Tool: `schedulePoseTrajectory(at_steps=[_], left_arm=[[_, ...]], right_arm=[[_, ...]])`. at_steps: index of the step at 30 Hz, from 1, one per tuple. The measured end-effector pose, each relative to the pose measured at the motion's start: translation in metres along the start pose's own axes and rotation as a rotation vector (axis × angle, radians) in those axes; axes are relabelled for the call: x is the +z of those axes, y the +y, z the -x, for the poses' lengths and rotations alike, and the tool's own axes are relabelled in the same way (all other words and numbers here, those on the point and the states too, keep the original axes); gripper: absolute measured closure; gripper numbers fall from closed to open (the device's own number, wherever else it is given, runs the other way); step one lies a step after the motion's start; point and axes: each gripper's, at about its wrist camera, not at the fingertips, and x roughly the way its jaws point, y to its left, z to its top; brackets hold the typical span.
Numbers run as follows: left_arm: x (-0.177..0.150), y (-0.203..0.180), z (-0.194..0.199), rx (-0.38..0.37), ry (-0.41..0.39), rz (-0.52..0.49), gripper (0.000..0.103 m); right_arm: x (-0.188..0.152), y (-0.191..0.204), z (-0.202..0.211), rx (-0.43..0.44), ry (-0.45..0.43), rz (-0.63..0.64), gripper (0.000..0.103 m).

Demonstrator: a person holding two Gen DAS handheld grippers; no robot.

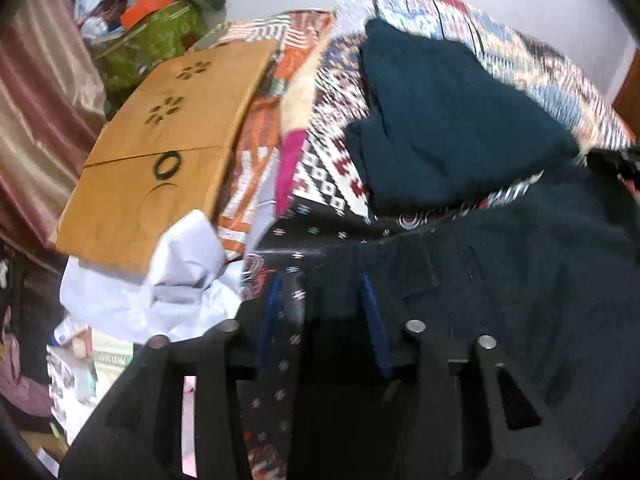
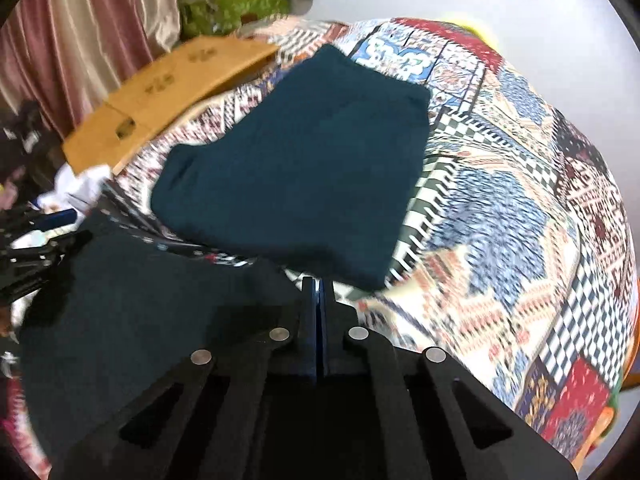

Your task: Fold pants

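Bright patchwork covers the bed (image 2: 500, 208), with squares of blue, red, white and black all over it. On this bed lies a folded pair of teal pants (image 2: 296, 168), flat and neat, near the middle. A second dark garment (image 2: 132, 300) lies closer to the cameras, at the near edge of the bed, and it overlaps the patchwork cover there.

Past the far side of the bed sits a flat brown cardboard box (image 1: 160, 152) with small holes cut in its top. A crumpled white cloth (image 1: 176, 280) is bunched up just below the box. Behind the box stands a green bag (image 1: 160, 36) with an orange box on top, and a pink curtain (image 1: 36, 100) hangs at the left by a white wall.

The right gripper (image 2: 319, 320) hangs over the near edge of the bed, just past the corner of the teal pants. Its jaws are pressed together, with only a thin line between the blue pads, and I see nothing between them.

The left gripper (image 1: 320, 312) is low over the dark garment. Its jaws stand apart, with blue pads on each side. Dark cloth fills the space between them, but the picture is blurry, so I cannot tell if they are pinching it. In the right wrist view this gripper shows at the far left edge, beside the dark garment.
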Motion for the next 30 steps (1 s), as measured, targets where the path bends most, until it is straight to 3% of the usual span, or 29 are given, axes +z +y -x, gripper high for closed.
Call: schedulePoseTrajectory(at_steps=[3, 5, 8, 10, 16, 20, 23, 25, 30], left_arm=[[-0.003, 0.012, 0.032, 0.013, -0.036, 0.028, 0.039], [-0.008, 0.019, 0.050, 0.000, -0.059, 0.054, 0.034], [-0.024, 0.022, 0.069, -0.005, -0.057, 0.068, 0.024], [-0.038, 0.021, 0.073, -0.011, -0.037, 0.080, 0.016], [-0.083, 0.013, 0.050, -0.054, 0.101, 0.124, 0.015], [-0.108, -0.002, 0.027, -0.016, 0.162, 0.096, 0.015], [-0.134, -0.011, 0.020, -0.022, 0.148, 0.082, 0.014], [-0.139, -0.012, 0.024, -0.012, 0.136, 0.067, 0.014], [-0.133, -0.012, 0.031, 0.009, 0.159, 0.028, 0.014]], right_arm=[[-0.006, -0.004, 0.034, 0.022, -0.040, -0.007, 0.088], [-0.013, -0.005, 0.056, 0.029, -0.072, -0.011, 0.068], [-0.030, -0.005, 0.089, 0.052, -0.129, -0.006, 0.058], [-0.044, -0.001, 0.106, 0.065, -0.146, -0.002, 0.057], [-0.088, 0.015, 0.119, 0.095, -0.127, 0.014, 0.057], [-0.117, 0.020, 0.104, 0.105, -0.070, -0.003, 0.057], [-0.146, 0.018, 0.080, 0.125, 0.003, -0.054, 0.055], [-0.160, 0.017, 0.086, 0.120, -0.060, -0.075, 0.052], [-0.177, 0.007, 0.100, 0.129, -0.066, -0.120, 0.052]])
